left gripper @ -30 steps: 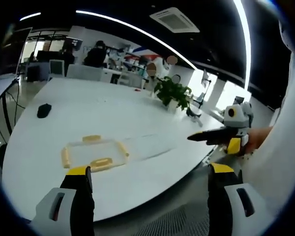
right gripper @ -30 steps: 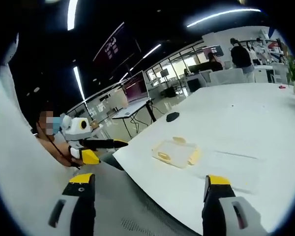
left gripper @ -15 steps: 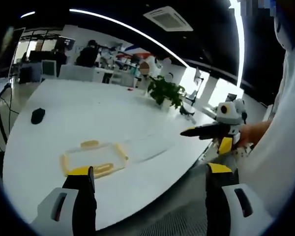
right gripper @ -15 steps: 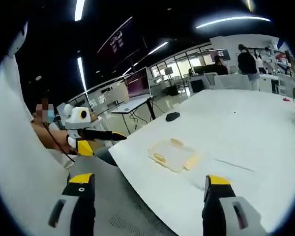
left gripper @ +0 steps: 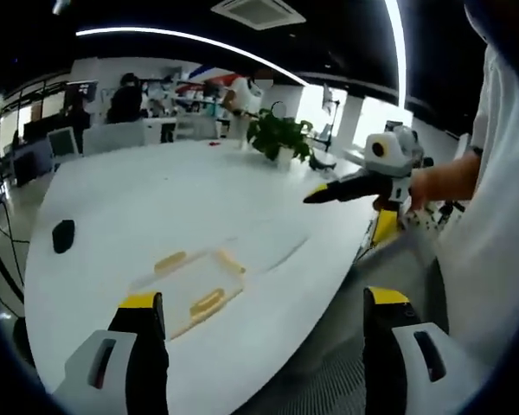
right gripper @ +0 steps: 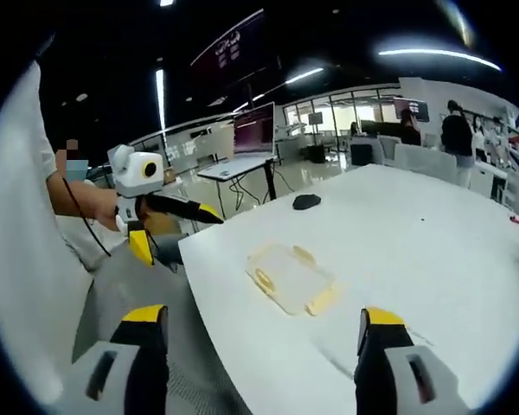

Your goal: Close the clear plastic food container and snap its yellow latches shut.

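Nearest in the left gripper view: left tool spread wide, released, gripping nothing, poised off the near edge of the white desk. Same in the right gripper view: right tool splayed apart and empty, also short of the desk edge. Just beyond, lying flat on the desk near its near edge, the clear plastic food container, also seen at, well apart from both tools, with yellow latches showing around its rim. Hard to tell at this size whether the lid sits fully seated; latches look splayed outward rather than snapped down, so by judgement nothing of the task done yet: approach, lid press and all latch closures left. Beside it on the desk, a faint clear sheet-like piece, too dim to name. Further out, a dark computer mouse on the desk, then a potted plant toward the far edge, and beyond that office chairs and people.
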### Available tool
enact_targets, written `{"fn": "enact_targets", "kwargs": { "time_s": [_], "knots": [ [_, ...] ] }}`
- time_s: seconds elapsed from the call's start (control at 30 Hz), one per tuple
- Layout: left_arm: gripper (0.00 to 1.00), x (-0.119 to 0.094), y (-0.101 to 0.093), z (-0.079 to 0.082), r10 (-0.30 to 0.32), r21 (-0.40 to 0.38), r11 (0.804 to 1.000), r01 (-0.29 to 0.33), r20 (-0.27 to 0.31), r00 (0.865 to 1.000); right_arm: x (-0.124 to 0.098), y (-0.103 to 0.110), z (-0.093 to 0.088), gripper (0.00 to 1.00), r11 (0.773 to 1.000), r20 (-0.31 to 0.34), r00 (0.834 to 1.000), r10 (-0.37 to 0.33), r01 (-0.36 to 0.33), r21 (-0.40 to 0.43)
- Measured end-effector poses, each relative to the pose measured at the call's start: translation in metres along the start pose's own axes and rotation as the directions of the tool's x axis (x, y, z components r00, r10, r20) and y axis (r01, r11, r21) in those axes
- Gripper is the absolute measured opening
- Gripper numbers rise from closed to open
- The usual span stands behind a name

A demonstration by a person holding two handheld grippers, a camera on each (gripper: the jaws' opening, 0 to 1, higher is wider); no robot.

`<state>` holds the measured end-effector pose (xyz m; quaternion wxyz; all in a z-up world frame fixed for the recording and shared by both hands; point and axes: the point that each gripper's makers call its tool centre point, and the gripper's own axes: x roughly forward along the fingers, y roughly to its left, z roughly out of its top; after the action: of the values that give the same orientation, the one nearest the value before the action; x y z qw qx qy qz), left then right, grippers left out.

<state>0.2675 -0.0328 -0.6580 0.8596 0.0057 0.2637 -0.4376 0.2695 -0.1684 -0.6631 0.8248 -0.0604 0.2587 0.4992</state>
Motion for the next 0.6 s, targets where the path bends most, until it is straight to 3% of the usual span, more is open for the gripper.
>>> {"fn": "enact_targets", "kwargs": {
  "time_s": [0.13, 0.33, 0.43, 0.5, 0.6],
  "knots": [
    [0.94, 0.000, 0.001, 0.000, -0.033, 0.007, 0.999, 0.033, -0.013, 0.999, 0.006, -0.002, -0.005, 0.92, 0.995, -0.066, 0.998, 0.003, -0.010, -0.102],
    [0.91, 0.001, 0.013, -0.003, -0.036, 0.073, 0.996, 0.040, -0.052, 0.998, 0.019, -0.005, -0.003, 0.91, 0.988, -0.094, 0.995, 0.026, -0.040, -0.151],
    [0.88, 0.001, 0.016, -0.001, -0.070, 0.079, 0.994, 0.075, -0.063, 0.996, 0.025, -0.009, -0.001, 0.90, 0.985, -0.106, 0.994, 0.028, -0.045, -0.167],
    [0.87, 0.002, 0.025, -0.004, -0.056, 0.139, 0.988, 0.069, -0.099, 0.994, 0.030, -0.014, 0.002, 0.88, 0.979, -0.110, 0.994, 0.017, -0.039, -0.202],
    [0.87, 0.003, 0.034, -0.005, -0.062, 0.164, 0.983, 0.080, -0.117, 0.991, 0.038, -0.018, 0.004, 0.89, 0.981, -0.125, 0.992, 0.025, -0.049, -0.189]
  ]
}}
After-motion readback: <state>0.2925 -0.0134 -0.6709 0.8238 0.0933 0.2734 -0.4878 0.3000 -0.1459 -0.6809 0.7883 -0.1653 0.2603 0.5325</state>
